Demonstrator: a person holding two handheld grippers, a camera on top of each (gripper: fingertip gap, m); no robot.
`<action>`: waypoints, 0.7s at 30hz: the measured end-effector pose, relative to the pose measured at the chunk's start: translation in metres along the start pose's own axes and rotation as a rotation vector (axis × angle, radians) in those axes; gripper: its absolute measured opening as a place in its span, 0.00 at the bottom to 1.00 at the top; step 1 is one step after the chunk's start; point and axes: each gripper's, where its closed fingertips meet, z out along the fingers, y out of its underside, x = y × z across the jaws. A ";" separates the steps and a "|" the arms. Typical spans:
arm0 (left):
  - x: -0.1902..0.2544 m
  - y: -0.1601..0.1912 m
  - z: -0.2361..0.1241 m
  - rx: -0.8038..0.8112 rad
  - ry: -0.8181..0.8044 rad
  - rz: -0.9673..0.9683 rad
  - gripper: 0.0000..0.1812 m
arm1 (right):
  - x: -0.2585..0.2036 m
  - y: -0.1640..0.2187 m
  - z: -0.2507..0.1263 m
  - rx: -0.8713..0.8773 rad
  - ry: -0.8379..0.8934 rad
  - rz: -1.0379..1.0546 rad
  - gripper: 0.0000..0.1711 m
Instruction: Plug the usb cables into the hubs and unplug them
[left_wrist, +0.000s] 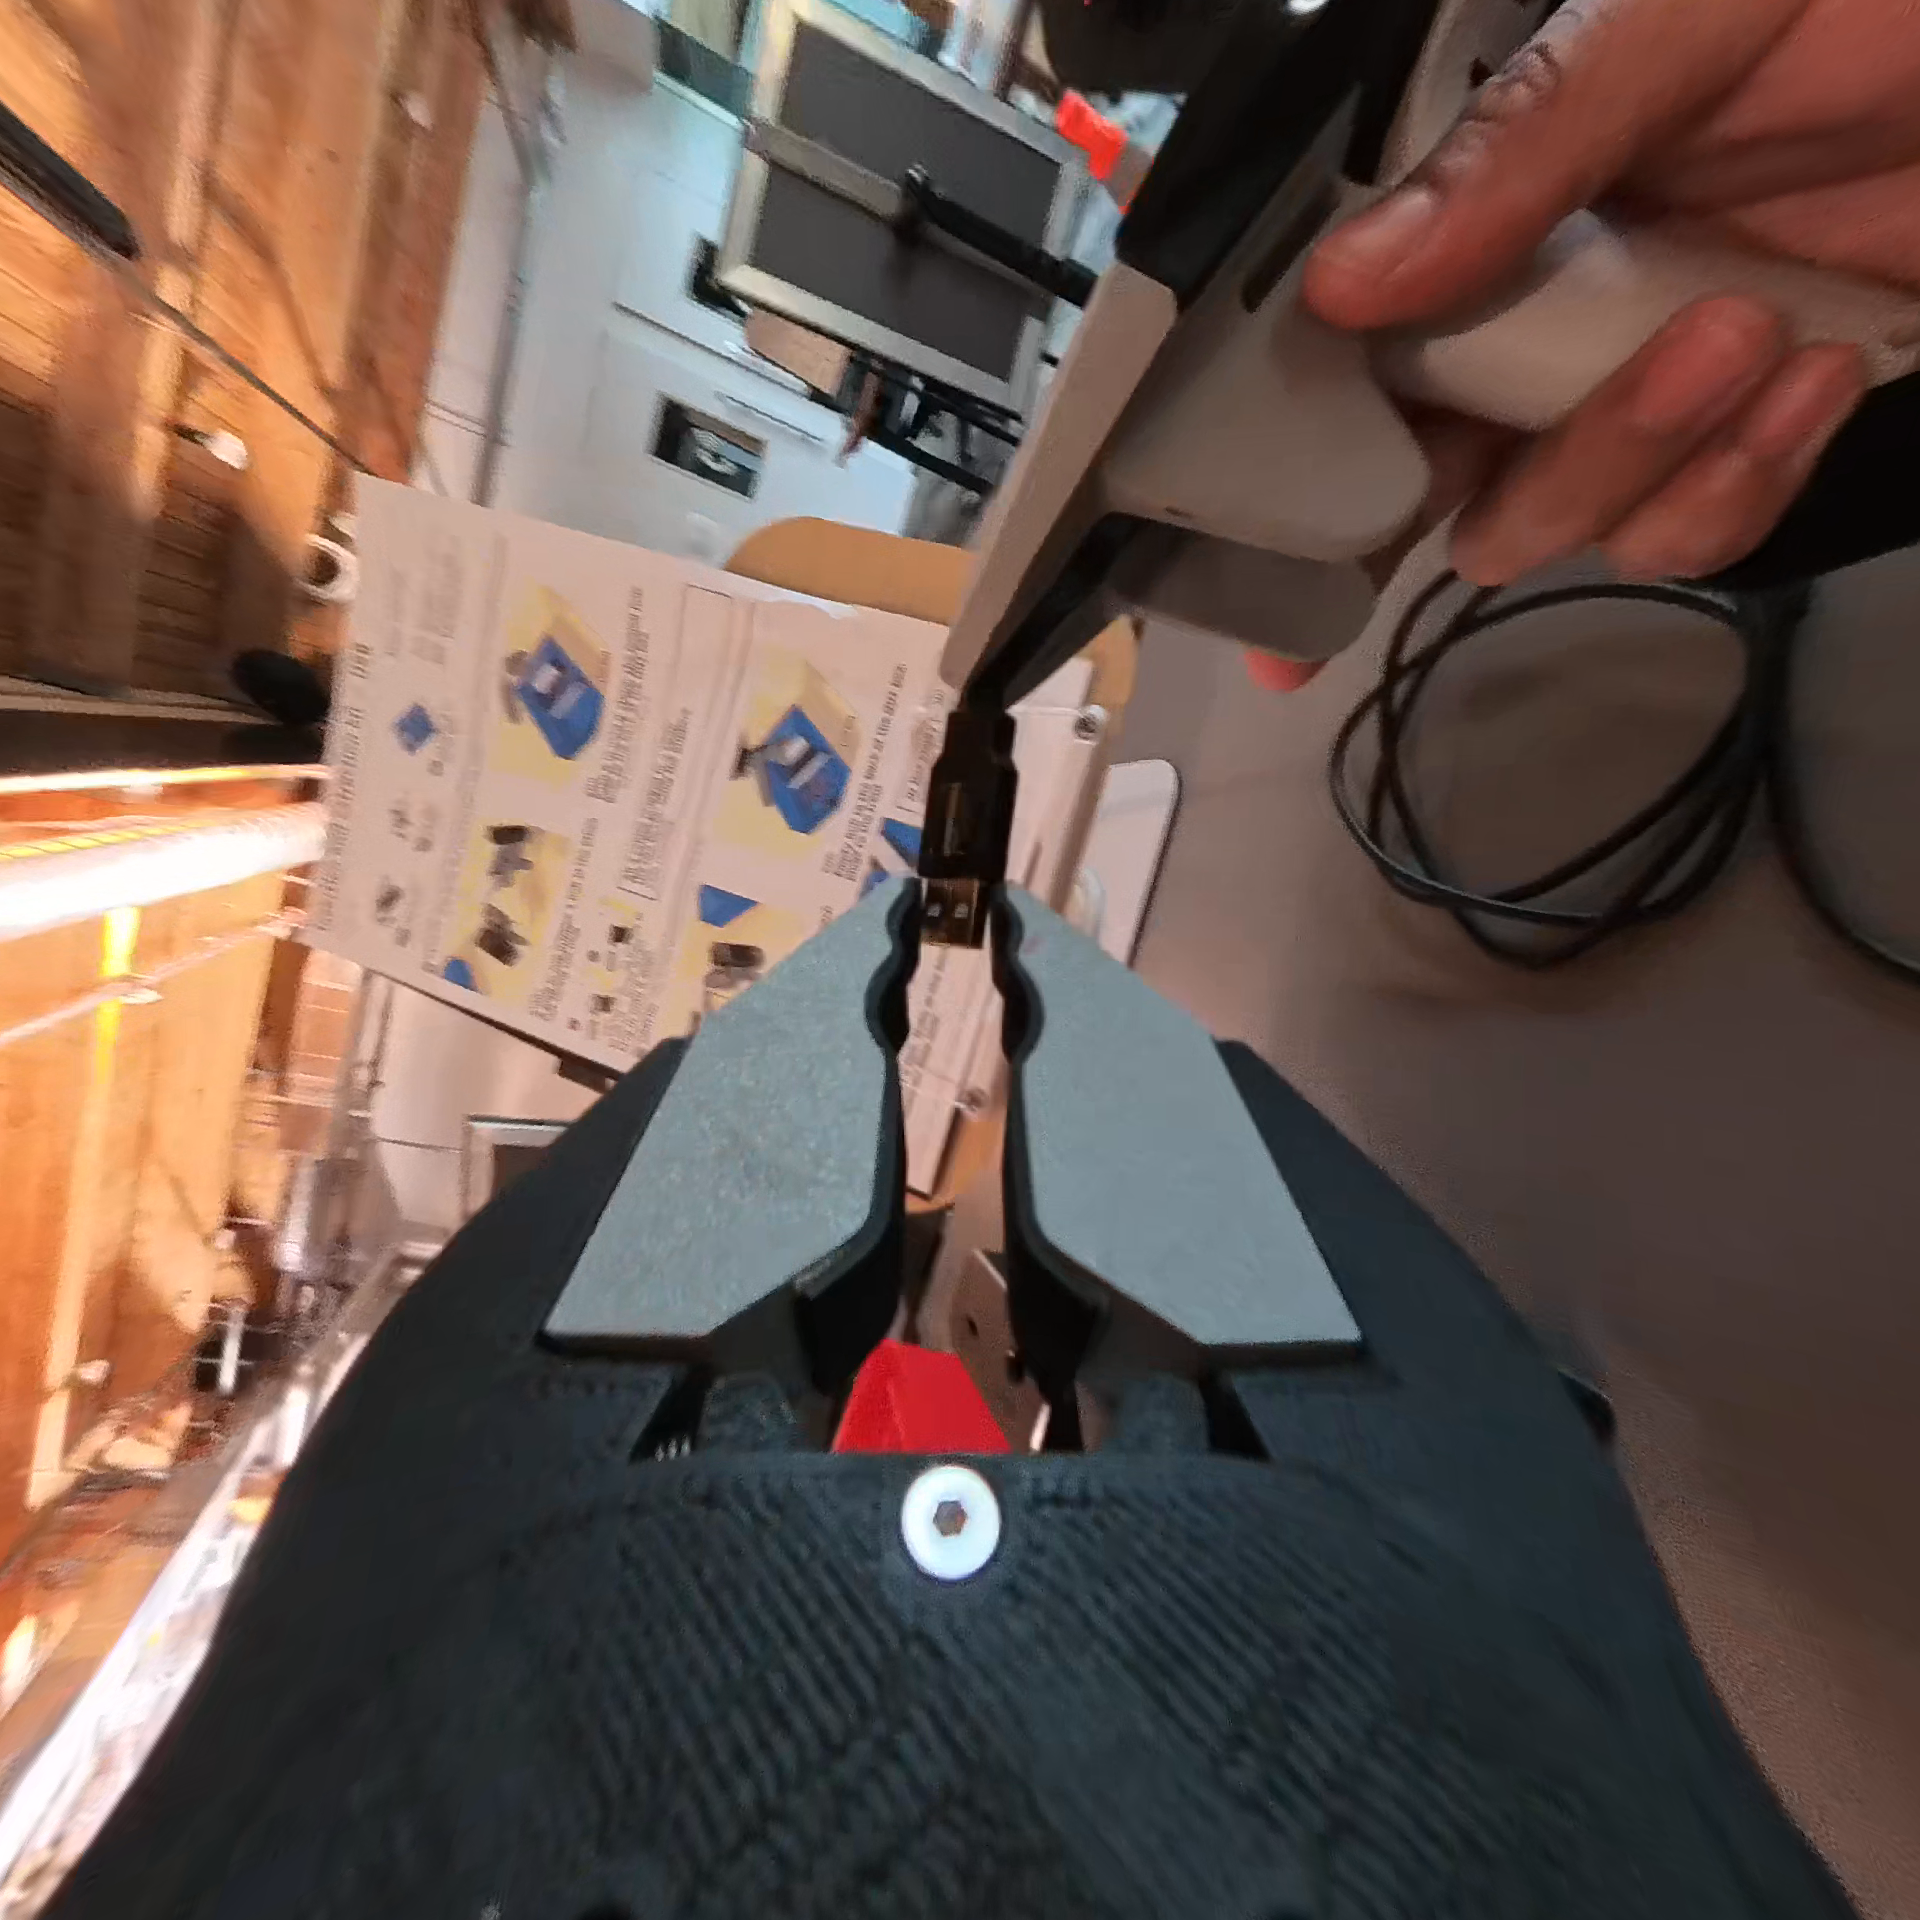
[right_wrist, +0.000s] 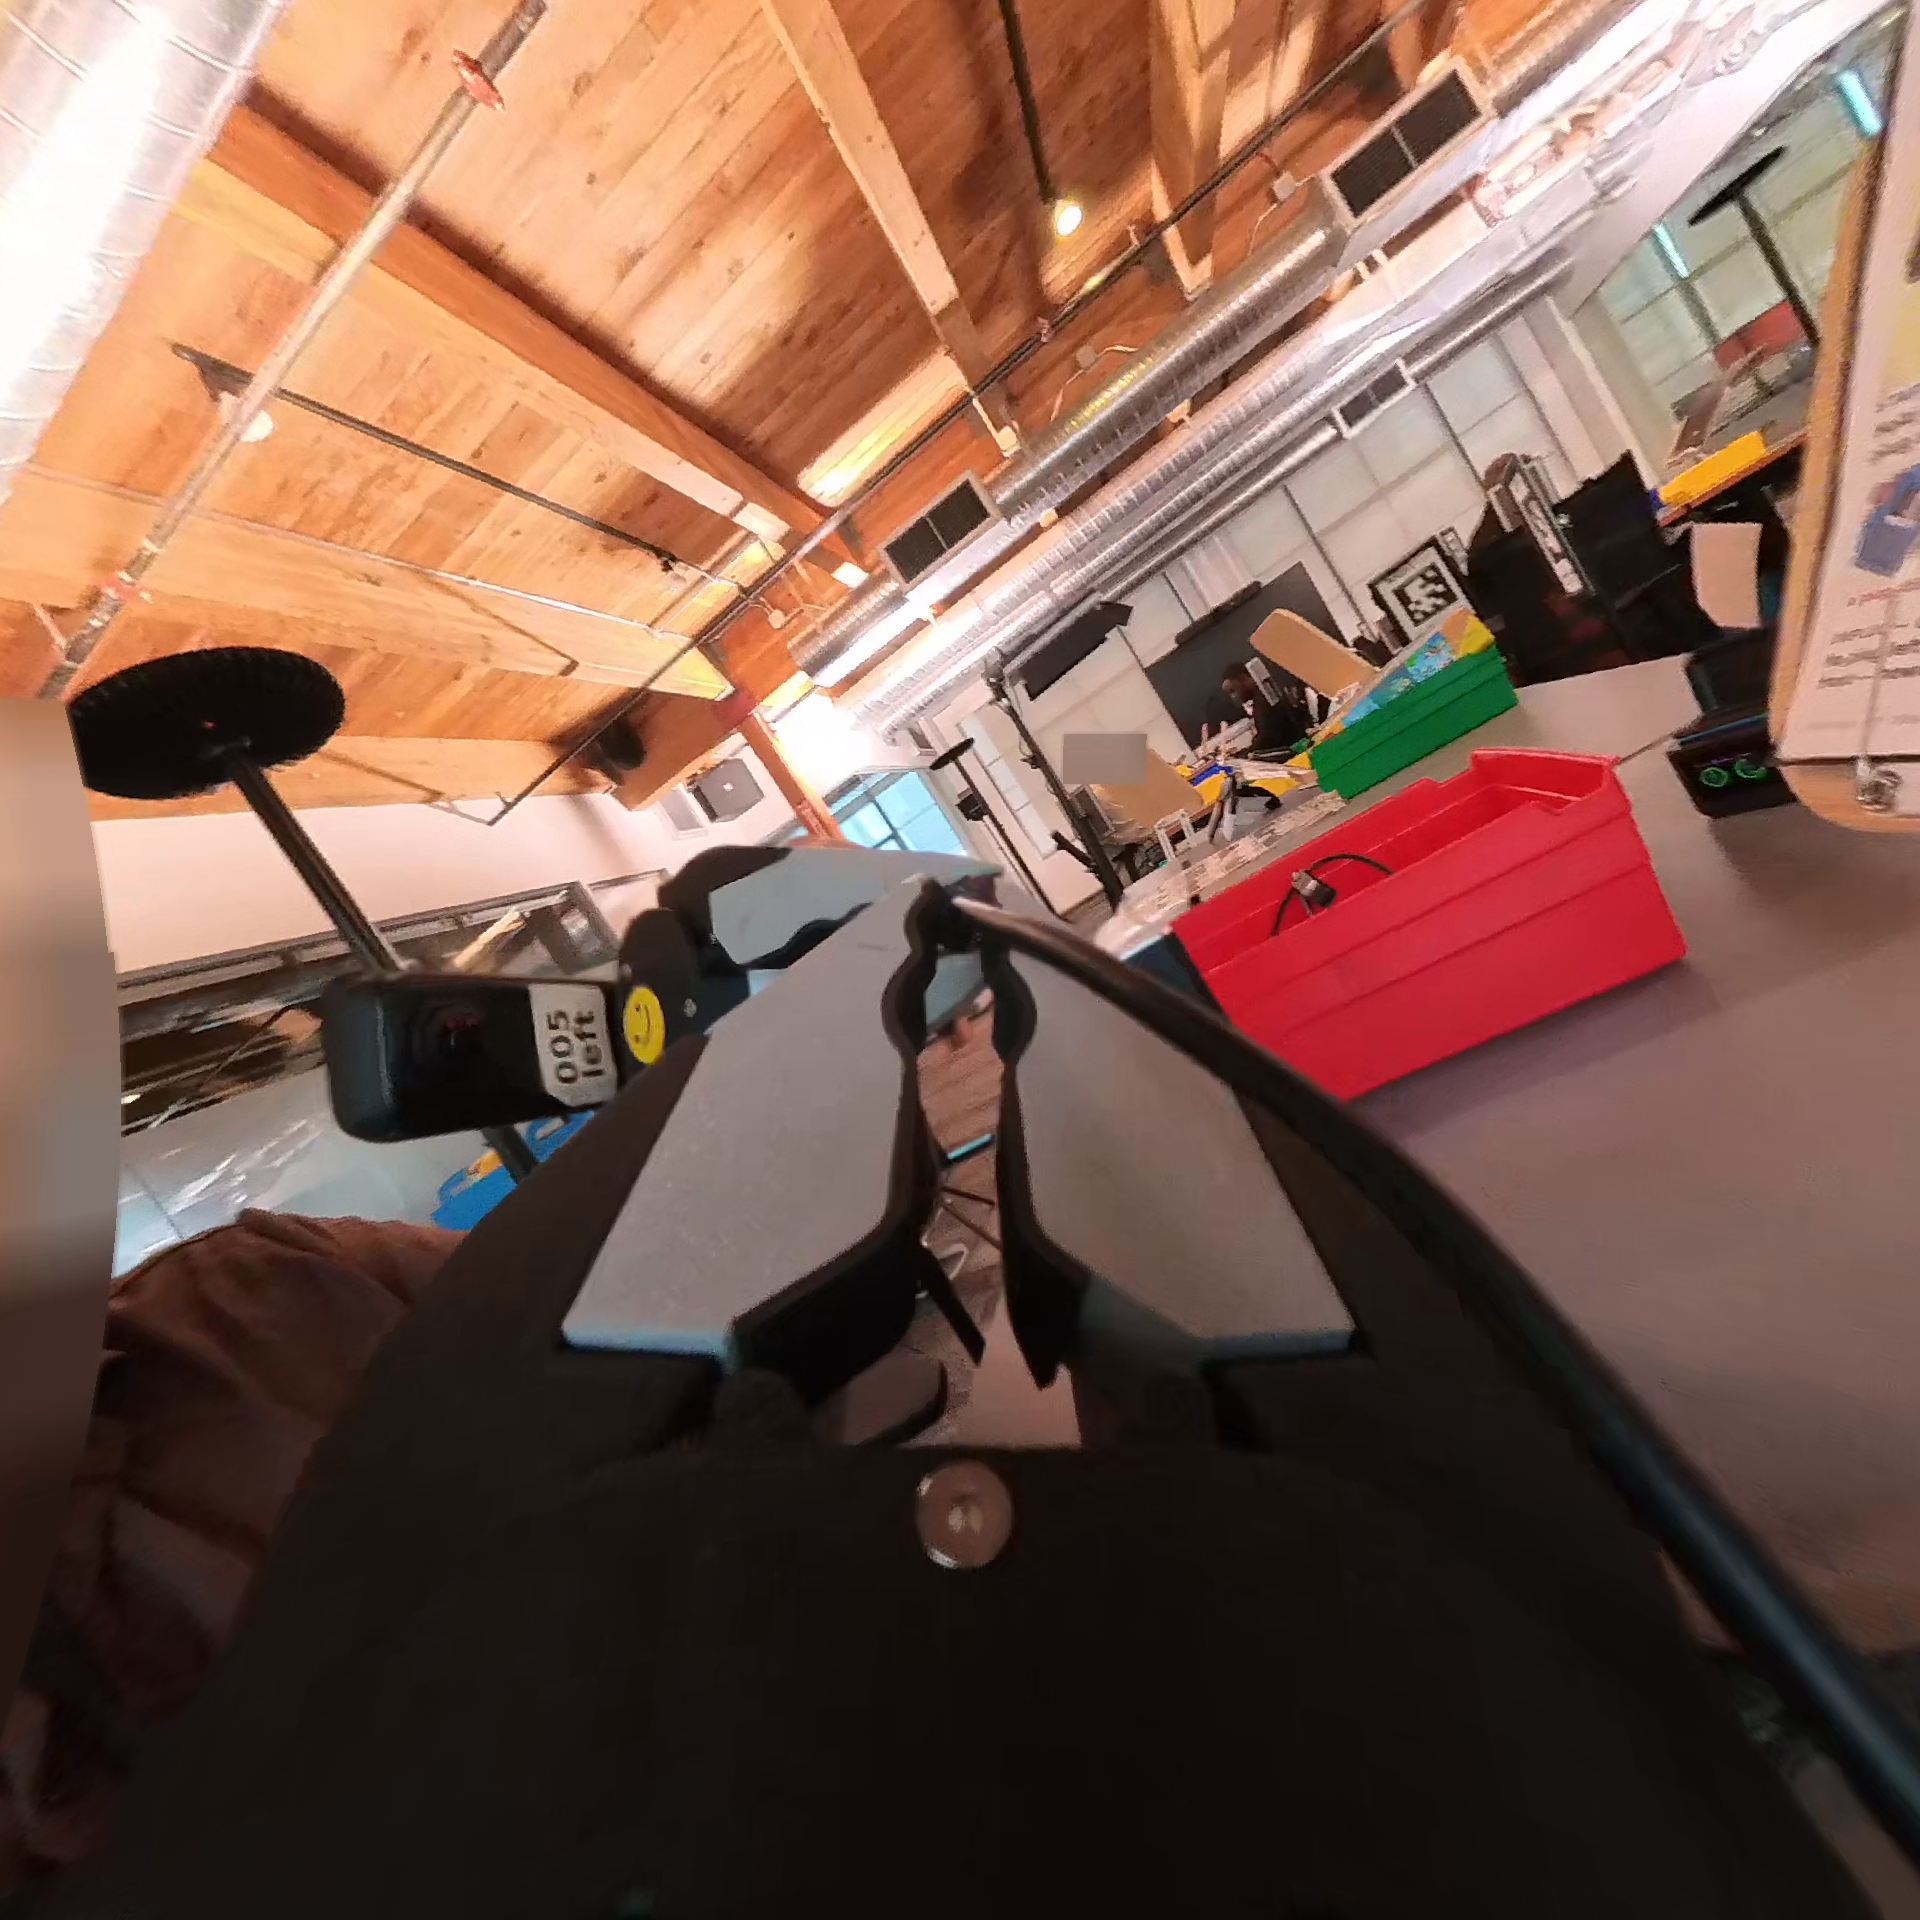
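Note:
In the left wrist view my left gripper (left_wrist: 954, 920) is shut on the metal end of a USB plug (left_wrist: 954, 916) at its fingertips. Straight above it a black connector piece (left_wrist: 971, 790) hangs from the tips of my right gripper (left_wrist: 982, 691), which a hand (left_wrist: 1662, 312) holds. The plug meets the black piece end to end; I cannot tell whether they are mated. In the right wrist view my right gripper (right_wrist: 956, 935) is shut on that black piece, and its black cable (right_wrist: 1299, 1101) runs back over the right finger. The left gripper (right_wrist: 821, 914) lies just beyond.
A loose coil of black cable (left_wrist: 1558, 790) hangs at the right. A red bin (right_wrist: 1455, 966) holding another cable sits on the grey table (right_wrist: 1662, 1247), with a green bin (right_wrist: 1423, 717) farther back. A printed board (left_wrist: 582, 769) stands behind the grippers.

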 end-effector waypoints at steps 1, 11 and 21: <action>-0.001 -0.004 -0.003 0.025 -0.013 0.009 0.06 | -0.004 -0.001 0.000 0.005 -0.017 -0.003 0.02; 0.013 -0.013 -0.014 0.122 0.366 -0.468 0.05 | -0.021 0.002 0.002 -0.037 -0.043 -0.139 0.06; 0.020 -0.015 -0.024 0.195 0.560 -0.652 0.05 | -0.032 0.016 0.009 -0.103 -0.080 -0.199 0.11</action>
